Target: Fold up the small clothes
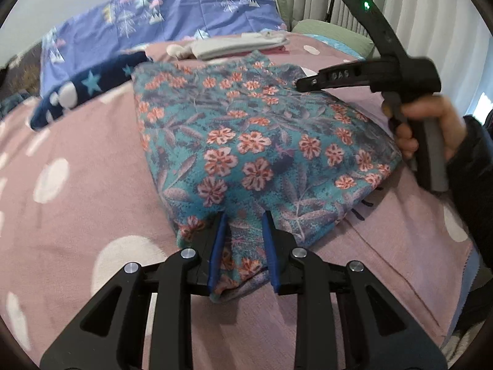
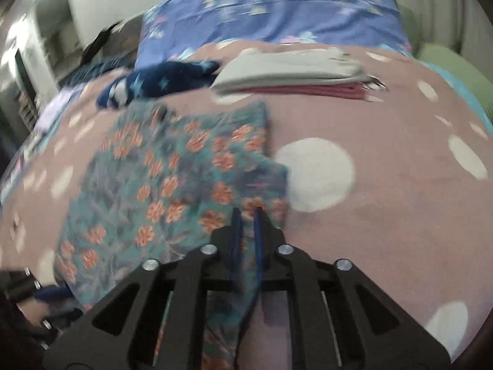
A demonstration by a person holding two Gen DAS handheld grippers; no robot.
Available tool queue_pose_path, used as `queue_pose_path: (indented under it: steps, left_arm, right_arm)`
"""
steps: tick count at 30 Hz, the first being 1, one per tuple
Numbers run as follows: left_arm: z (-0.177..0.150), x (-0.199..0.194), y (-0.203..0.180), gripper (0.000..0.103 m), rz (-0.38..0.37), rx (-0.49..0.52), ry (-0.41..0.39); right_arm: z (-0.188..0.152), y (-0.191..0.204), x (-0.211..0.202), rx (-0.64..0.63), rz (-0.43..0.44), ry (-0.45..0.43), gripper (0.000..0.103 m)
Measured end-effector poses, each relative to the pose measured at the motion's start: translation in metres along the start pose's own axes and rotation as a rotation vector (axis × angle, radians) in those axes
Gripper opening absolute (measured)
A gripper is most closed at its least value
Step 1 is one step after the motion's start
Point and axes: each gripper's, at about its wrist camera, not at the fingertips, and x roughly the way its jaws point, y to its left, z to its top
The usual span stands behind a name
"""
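Observation:
A teal floral garment (image 1: 246, 141) lies partly folded on the pink spotted blanket (image 1: 77, 203). My left gripper (image 1: 243, 219) has its blue pads on either side of the garment's near corner, with cloth bunched between them. In the left wrist view my right gripper (image 1: 300, 84) hovers above the garment's far right side, held by a hand. In the right wrist view the right gripper (image 2: 247, 211) has its blue pads close together over the garment's (image 2: 160, 178) right edge; the view is blurred and cloth seems to hang between the pads.
A navy star-print garment (image 1: 89, 89) lies at the far left. A stack of folded grey and maroon clothes (image 2: 292, 77) sits at the back. A purple tree-print pillow (image 1: 160, 21) is behind them. Curtains (image 1: 416, 15) hang at the right.

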Motion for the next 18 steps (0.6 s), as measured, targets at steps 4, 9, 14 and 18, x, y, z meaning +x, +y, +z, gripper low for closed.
queue_pose_path:
  steps: [4, 9, 14, 18]
  left_arm:
    - [0.016, -0.034, -0.001, 0.025, -0.074, -0.026, -0.12]
    - [0.047, -0.006, 0.018, 0.027, -0.022, -0.086, -0.091]
    - [0.042, 0.04, 0.025, 0.034, 0.015, -0.051, -0.013]
    - [0.041, 0.039, 0.01, 0.033, 0.088, 0.01, -0.017]
  right_arm:
    - [-0.009, -0.003, -0.04, 0.03, 0.129, -0.056, 0.012]
    - [-0.031, 0.016, -0.065, -0.035, 0.227, -0.056, 0.032]
    - [-0.055, 0.004, -0.018, -0.003, 0.133, 0.041, 0.038]
    - [-0.054, 0.002, -0.018, 0.023, 0.152, 0.041, 0.038]
